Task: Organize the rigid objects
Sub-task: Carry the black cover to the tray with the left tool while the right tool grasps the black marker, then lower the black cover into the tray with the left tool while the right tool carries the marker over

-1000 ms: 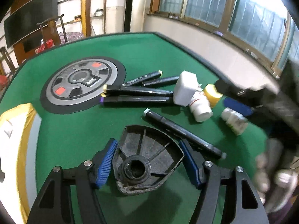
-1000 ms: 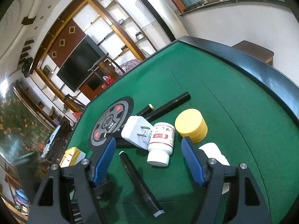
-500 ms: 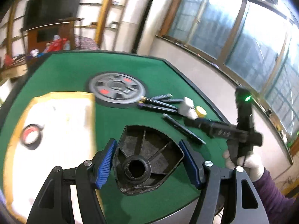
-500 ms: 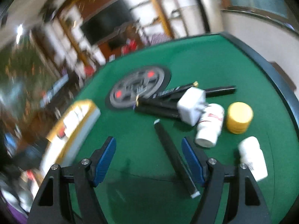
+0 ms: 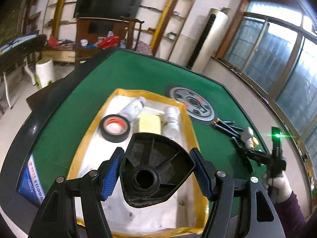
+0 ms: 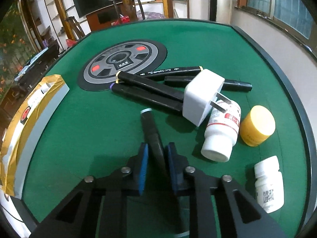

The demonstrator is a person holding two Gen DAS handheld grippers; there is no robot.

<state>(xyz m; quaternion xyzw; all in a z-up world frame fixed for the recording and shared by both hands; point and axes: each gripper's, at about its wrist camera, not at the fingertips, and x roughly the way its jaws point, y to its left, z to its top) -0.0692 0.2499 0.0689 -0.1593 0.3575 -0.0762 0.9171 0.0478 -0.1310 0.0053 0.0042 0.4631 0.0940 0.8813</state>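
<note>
1. Your left gripper (image 5: 156, 173) has its blue fingers (image 5: 112, 173) pinching a black fan-shaped plastic part (image 5: 154, 168) with ribs and a round socket, one pad on each side edge.
2. In the left view that part hangs above a white tray with a gold rim (image 5: 190, 127), which lies on the green desk (image 5: 128, 73).
3. Inside the tray, a roll of black tape (image 5: 115, 128) sits at about 11 o'clock from the held part, a yellow block (image 5: 149, 124) at 12 o'clock, and two white bottles (image 5: 134, 109) lie beyond and beside that block.
4. A grey round panel (image 5: 193, 107) is set into the desk at 1 o'clock from the tray, just past its far corner.
5. Your right gripper (image 6: 156, 156) has just been closing its fingers (image 6: 143, 158), and they now pinch a black marker (image 6: 151, 132) that points toward 12 o'clock in the right view.
6. At 1 o'clock from that marker, a white plug adapter (image 6: 202, 95) leans on a heap of four more black markers (image 6: 146, 91) and touches a white bottle with a red label (image 6: 221, 130).
7. A yellow jar (image 6: 257, 128) lies just beside that bottle at 3 o'clock from it, and a small white bottle (image 6: 269, 182) lies apart at 5 o'clock.
8. In the left view your right hand (image 5: 277, 186), in a white glove, holds the other gripper at the 3 o'clock edge.
</note>
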